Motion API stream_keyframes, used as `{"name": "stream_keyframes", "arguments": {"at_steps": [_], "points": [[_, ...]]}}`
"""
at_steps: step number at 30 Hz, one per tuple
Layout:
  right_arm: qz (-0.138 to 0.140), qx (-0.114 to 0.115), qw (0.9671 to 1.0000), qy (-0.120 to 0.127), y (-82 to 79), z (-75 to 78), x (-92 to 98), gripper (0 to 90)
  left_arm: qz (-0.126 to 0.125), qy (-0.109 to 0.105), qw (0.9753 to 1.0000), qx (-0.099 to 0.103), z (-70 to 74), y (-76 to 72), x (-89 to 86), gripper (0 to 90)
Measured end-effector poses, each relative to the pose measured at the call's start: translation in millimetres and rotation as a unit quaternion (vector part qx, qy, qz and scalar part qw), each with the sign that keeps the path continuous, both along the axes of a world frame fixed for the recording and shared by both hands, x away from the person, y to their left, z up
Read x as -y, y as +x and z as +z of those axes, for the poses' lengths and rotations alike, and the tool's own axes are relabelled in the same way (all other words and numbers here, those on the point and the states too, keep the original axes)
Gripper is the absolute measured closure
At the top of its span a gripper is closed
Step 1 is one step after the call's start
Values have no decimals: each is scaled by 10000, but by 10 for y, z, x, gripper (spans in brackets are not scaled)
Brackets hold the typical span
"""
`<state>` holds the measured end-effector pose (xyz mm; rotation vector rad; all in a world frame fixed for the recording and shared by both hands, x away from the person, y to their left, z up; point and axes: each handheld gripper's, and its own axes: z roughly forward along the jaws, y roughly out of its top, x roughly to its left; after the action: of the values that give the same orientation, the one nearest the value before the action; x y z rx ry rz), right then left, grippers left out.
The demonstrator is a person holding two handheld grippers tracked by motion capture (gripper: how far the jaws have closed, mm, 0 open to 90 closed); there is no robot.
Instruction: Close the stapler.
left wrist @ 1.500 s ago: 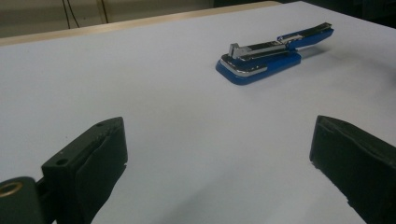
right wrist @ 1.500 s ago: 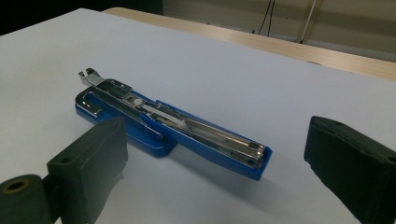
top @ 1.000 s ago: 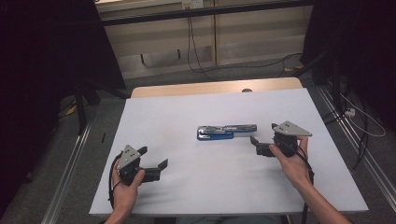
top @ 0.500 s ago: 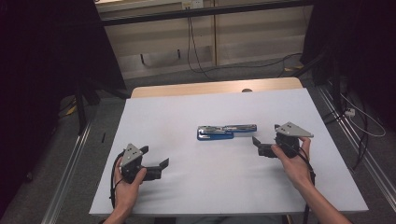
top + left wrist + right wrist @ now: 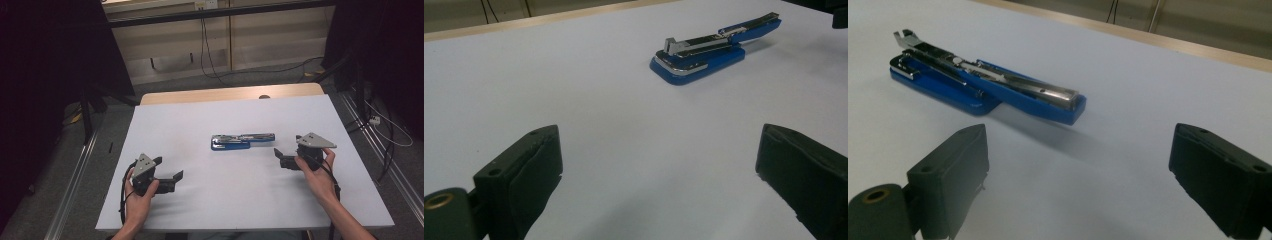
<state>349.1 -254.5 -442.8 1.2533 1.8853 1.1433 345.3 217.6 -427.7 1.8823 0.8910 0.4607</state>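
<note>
Centrally, blue stapler point(image 5: 242, 141) on white table point(image 5: 200, 125), left gripper point(image 5: 169, 171) and right gripper point(image 5: 281, 156) both released, dark room

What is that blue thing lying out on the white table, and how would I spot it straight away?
Look at the white table and go to its middle, slightly toward the right gripper. There lies a stapler, opened out flat, with a blue base and a shiny metal strip along it. It is the one coloured thing on the white top; both black grippers sit apart from it.
</note>
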Motion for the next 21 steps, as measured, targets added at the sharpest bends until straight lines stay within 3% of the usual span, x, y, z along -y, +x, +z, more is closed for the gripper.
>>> {"name": "stream_keyframes", "arguments": {"at_steps": [4,7,10,15,18,21], "points": [[46,-52,10000,-61,32,-35,0,74,-19,23,10000,41,9,-2,31,50],[71,-93,9999,-65,56,-53,5,81,-226,28,9997,58,14,-12,60,49],[105,-66,9999,-103,73,-57,-11,92,-268,30,9996,76,17,-14,89,49],[153,108,9998,-4,82,-12,-48,266,-181,58,9997,-138,-4,-14,121,57],[162,67,9998,56,111,-13,-56,385,-176,176,9997,45,3,-12,132,59],[158,-5,9998,121,141,-35,-53,470,-120,58,9999,2,-3,2,142,64]]}}
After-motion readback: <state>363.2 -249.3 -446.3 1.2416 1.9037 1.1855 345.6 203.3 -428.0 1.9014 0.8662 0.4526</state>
